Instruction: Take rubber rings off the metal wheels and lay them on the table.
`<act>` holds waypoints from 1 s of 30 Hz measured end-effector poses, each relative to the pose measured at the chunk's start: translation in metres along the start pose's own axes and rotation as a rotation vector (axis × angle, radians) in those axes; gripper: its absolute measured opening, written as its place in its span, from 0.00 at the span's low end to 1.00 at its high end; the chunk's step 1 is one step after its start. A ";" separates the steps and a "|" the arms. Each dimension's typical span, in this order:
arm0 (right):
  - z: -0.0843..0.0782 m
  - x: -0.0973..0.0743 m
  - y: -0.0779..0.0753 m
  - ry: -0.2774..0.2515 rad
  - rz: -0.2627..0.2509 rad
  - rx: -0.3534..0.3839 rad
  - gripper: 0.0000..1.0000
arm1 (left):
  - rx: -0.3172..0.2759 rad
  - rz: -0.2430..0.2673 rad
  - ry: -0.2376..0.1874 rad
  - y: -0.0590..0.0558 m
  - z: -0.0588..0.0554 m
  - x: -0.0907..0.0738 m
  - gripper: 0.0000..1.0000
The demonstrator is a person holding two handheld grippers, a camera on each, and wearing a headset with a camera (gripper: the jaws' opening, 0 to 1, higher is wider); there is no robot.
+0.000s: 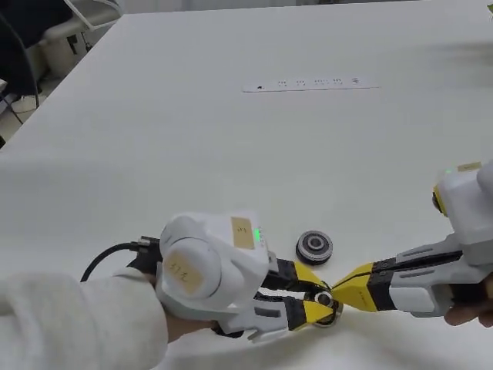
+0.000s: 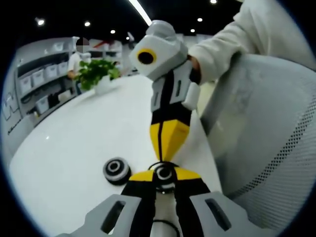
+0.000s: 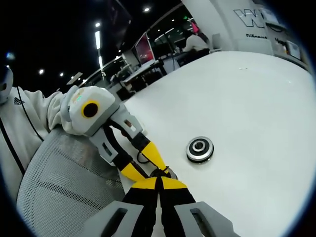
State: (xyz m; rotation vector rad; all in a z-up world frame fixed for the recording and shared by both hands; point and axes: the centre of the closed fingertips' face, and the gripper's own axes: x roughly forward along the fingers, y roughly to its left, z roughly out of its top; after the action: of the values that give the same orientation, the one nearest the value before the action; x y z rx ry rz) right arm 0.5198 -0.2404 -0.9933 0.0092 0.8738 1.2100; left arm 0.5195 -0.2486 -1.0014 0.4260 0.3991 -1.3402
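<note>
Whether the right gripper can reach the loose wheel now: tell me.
Probably not yet: the right gripper looks shut on the rubber ring of the held wheel. Otherwise nothing stands between it and the loose wheel.

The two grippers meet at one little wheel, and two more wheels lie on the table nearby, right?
Not quite: only one loose wheel lies on the table, as the head view shows. The left gripper and right gripper do meet at the held wheel.

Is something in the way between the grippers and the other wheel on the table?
Nothing visible. Bare table lies between the loose wheel and both grippers: the left gripper is shut on the held wheel, the right gripper pinches its rubber ring.
</note>
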 end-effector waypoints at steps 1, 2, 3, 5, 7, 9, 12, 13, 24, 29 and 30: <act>-0.001 -0.001 -0.002 0.004 -0.011 -0.009 0.00 | 0.002 0.000 0.000 0.000 0.000 0.000 0.14; -0.001 -0.001 -0.004 0.007 -0.018 -0.012 0.00 | 0.002 0.000 0.001 0.000 0.000 0.000 0.14; -0.001 -0.001 -0.005 0.010 -0.023 -0.013 0.00 | -0.006 0.000 0.002 0.000 0.000 0.000 0.14; -0.003 -0.001 -0.007 0.017 -0.035 -0.024 0.00 | 0.006 -0.006 0.004 0.000 0.001 -0.001 0.14; -0.004 -0.001 -0.007 0.024 -0.037 -0.029 0.00 | 0.006 -0.014 -0.002 0.000 0.004 -0.003 0.15; -0.004 -0.001 -0.007 0.028 -0.037 -0.031 0.00 | -0.012 -0.019 -0.010 0.001 0.008 -0.008 0.15; -0.004 -0.001 -0.006 0.028 -0.036 -0.039 0.00 | -0.008 -0.017 -0.033 0.004 0.016 -0.017 0.17; -0.003 -0.002 -0.006 0.027 -0.036 -0.040 0.00 | -0.004 -0.017 -0.036 0.005 0.018 -0.020 0.19; 0.001 -0.005 0.001 0.039 -0.035 -0.092 0.00 | 0.065 -0.007 -0.054 0.015 0.031 -0.066 0.43; 0.001 -0.006 0.002 0.048 -0.037 -0.117 0.00 | 0.062 0.050 -0.073 0.025 0.037 -0.090 0.53; 0.001 -0.007 0.003 0.049 -0.036 -0.119 0.00 | 0.059 0.056 -0.072 0.026 0.038 -0.093 0.55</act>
State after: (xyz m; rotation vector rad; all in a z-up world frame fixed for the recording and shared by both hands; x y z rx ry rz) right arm 0.5178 -0.2443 -0.9873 -0.1321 0.8403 1.2313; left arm 0.5287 -0.1854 -0.9200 0.4336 0.2866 -1.3117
